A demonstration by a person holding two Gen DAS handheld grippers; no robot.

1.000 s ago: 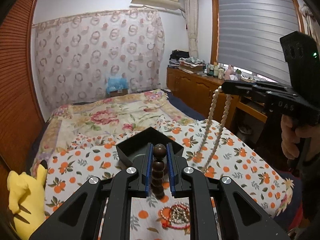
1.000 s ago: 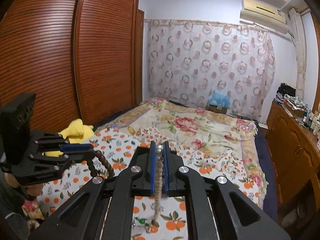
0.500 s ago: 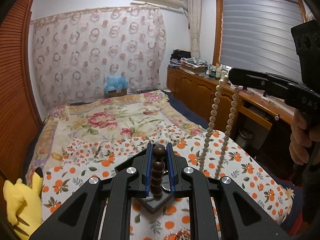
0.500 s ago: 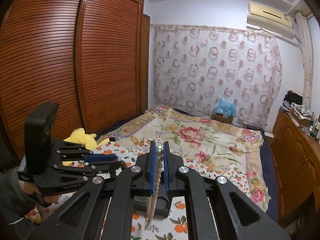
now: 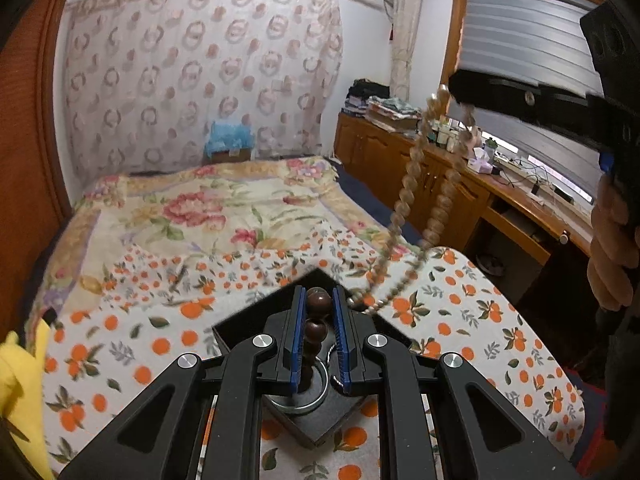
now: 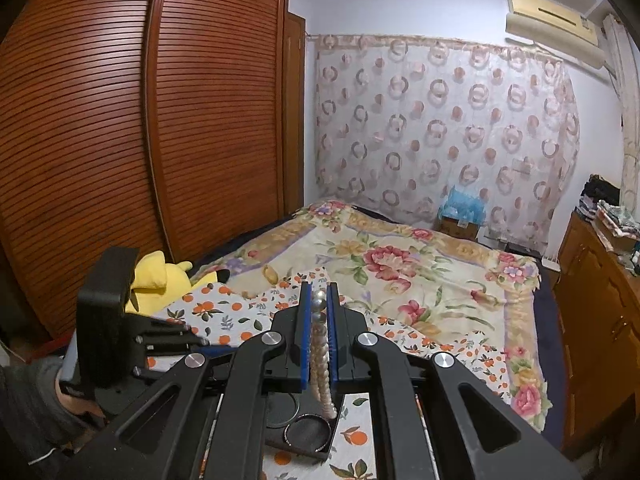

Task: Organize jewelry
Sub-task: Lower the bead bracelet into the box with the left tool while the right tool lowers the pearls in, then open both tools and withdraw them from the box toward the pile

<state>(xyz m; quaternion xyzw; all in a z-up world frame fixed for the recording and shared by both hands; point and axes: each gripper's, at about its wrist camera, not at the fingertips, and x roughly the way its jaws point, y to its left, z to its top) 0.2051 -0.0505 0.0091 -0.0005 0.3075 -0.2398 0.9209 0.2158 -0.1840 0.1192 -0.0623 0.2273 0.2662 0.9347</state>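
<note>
My left gripper (image 5: 318, 300) is shut on a dark brown wooden bead bracelet (image 5: 316, 330), held above a black jewelry box (image 5: 320, 420) that has a silver ring-shaped holder (image 5: 296, 402) inside. My right gripper (image 6: 319, 294) is shut on a white pearl necklace (image 6: 322, 360). The necklace also shows in the left wrist view (image 5: 412, 184), hanging in a blurred loop with its lower end at the box's far edge. In the right wrist view the necklace dangles over the black box (image 6: 304, 432).
The box lies on an orange-patterned cloth (image 5: 460, 320) over a floral bedspread (image 5: 200, 208). A yellow plush toy (image 6: 160, 280) lies at the bed's left. A wooden cabinet and desk (image 5: 460, 184) stand on the right, a wardrobe (image 6: 120, 140) on the left.
Both grippers have moved over the black box. The pearl necklace has swung and its lower end now reaches the box's edge. The bracelet hangs lower over the box.
</note>
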